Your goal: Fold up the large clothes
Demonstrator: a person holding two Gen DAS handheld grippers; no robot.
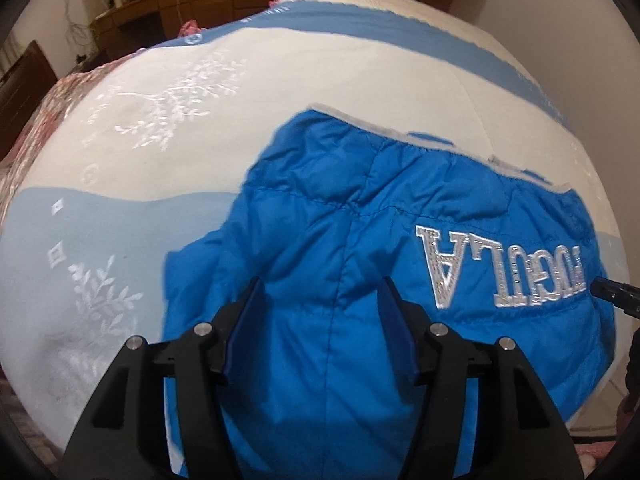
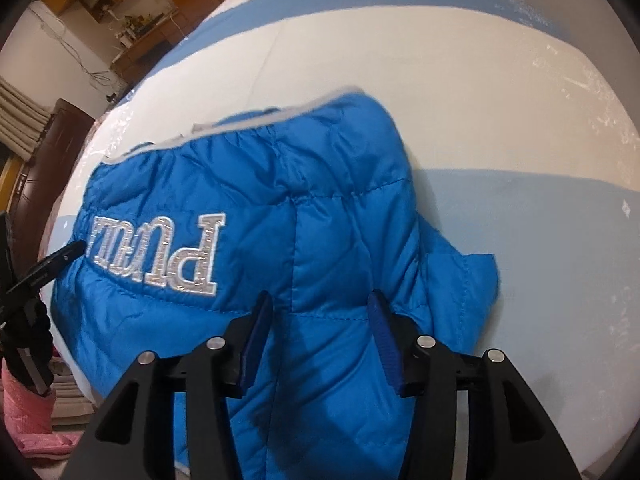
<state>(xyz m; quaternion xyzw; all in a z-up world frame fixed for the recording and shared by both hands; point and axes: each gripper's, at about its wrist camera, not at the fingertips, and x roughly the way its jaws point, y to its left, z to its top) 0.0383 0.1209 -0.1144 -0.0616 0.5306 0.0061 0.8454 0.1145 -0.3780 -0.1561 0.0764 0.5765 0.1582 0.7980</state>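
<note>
Blue puffer jacket (image 1: 344,248) lies on the bed (image 1: 140,128), under & ahead of both hand-held grippers. Left (image 1: 320,300) & right (image 2: 318,312) spread wide, holding nothing. Prob. light, squashy, slick shell; pinch seams/hem.

Both wrist cams sit super close, looking forward and down along their fingers over the puffy bright-blue quilted jacket (image 1: 320,240) on the white-and-blue patterned bed (image 1: 140,120). Both catch the jacket's silver embroidered lettering (image 2: 160,252).
</note>
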